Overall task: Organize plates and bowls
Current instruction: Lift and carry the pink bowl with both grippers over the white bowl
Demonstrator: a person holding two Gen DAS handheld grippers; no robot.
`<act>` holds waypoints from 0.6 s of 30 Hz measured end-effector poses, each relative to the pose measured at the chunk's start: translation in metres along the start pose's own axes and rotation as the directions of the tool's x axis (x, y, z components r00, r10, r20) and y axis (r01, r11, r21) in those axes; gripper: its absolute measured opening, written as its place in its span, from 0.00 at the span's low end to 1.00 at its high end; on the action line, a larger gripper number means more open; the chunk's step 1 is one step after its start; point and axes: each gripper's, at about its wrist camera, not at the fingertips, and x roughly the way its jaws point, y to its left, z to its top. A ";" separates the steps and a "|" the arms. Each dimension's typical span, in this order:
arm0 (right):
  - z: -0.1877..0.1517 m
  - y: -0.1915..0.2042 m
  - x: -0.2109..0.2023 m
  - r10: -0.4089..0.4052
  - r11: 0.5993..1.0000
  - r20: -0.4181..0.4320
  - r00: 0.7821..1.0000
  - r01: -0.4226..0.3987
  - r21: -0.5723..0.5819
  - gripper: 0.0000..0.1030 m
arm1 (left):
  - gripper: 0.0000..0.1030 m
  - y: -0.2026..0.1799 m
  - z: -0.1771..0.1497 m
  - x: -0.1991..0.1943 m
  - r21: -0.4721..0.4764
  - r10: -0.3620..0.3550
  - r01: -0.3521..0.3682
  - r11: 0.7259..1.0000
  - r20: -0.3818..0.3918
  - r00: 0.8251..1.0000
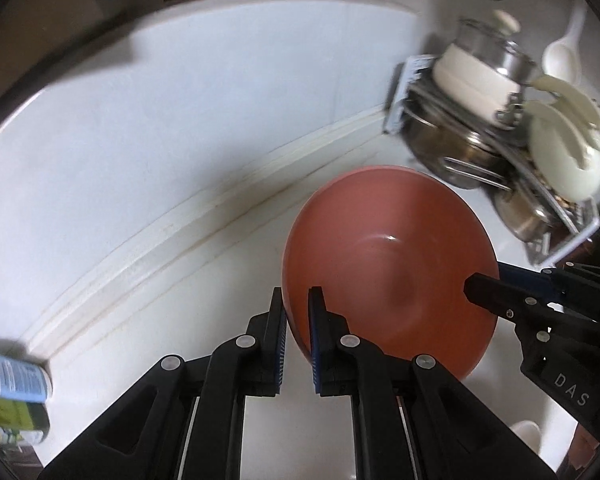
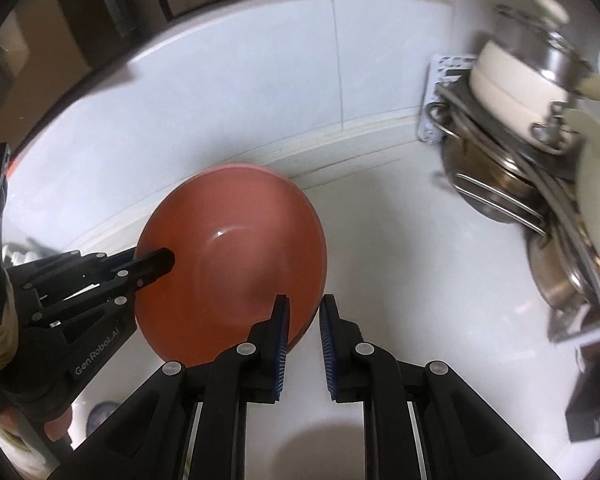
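Above the white counter (image 1: 140,280), both grippers, left (image 1: 298,334) and right (image 2: 304,334), clamp the red bowl's (image 1: 388,264) rim; a blurred dish rack (image 1: 500,152) crowds the right corner.

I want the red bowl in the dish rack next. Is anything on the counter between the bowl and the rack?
Nothing visible: bare white counter lies between the red bowl and the dish rack. The rack itself is already crowded with steel pots and cream dishes. Both grippers are at the bowl's rim, left gripper and right gripper.
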 end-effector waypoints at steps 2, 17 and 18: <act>-0.011 -0.001 -0.017 -0.008 1.000 0.016 1.000 0.008 0.002 0.17 | 0.12 -0.012 -0.012 -0.016 0.016 -0.007 0.007 1.000 0.022 1.000; -0.103 -0.021 -0.106 -0.055 0.997 0.060 0.997 0.052 0.048 0.17 | 0.13 -0.076 -0.083 -0.093 0.125 -0.079 0.067 0.990 0.091 0.993; -0.108 -0.022 -0.109 -0.059 0.997 0.060 0.996 0.056 0.051 0.17 | 0.13 -0.080 -0.087 -0.095 0.134 -0.084 0.072 0.988 0.089 0.992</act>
